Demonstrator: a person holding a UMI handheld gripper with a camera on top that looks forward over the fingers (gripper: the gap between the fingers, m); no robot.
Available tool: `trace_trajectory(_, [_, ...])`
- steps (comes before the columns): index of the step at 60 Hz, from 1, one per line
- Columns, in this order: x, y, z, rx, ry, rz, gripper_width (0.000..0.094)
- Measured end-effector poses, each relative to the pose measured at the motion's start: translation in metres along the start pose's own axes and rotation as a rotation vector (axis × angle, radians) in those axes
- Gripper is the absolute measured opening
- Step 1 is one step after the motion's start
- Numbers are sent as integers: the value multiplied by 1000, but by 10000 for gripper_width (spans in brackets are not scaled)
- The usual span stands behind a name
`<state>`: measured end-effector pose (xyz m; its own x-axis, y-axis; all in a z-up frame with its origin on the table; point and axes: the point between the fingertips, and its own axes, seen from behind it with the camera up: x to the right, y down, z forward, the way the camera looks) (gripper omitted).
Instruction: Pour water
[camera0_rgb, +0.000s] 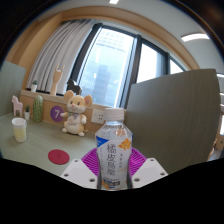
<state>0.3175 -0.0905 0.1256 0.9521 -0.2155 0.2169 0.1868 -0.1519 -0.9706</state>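
Note:
A clear plastic water bottle (112, 152) with a white cap and a white-and-blue label stands upright between my fingers. My gripper (112, 165) is shut on the bottle, its purple pads (93, 160) pressing the label on both sides. The bottle is held above the green table (40, 150). A white cup (19, 128) stands on the table, well beyond and to the left of the fingers.
A round pink coaster (59, 156) lies on the table just left of the fingers. A plush mouse toy (74, 112), a green bottle (38, 107) and a pink figure (16, 104) stand along the window sill. A grey chair back (175, 115) stands at the right.

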Motion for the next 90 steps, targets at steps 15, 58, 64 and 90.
trace_trajectory(15, [-121,-75,13,130,-60,-541,334])
trace_trajectory(58, [-340,-120,51,531,-28,-1935,335])
trace_trajectory(64, [-352,-123,50,586,-7,-2030,337])
trace_trajectory(90, [-351,-138,54,578,11,-1905,337])
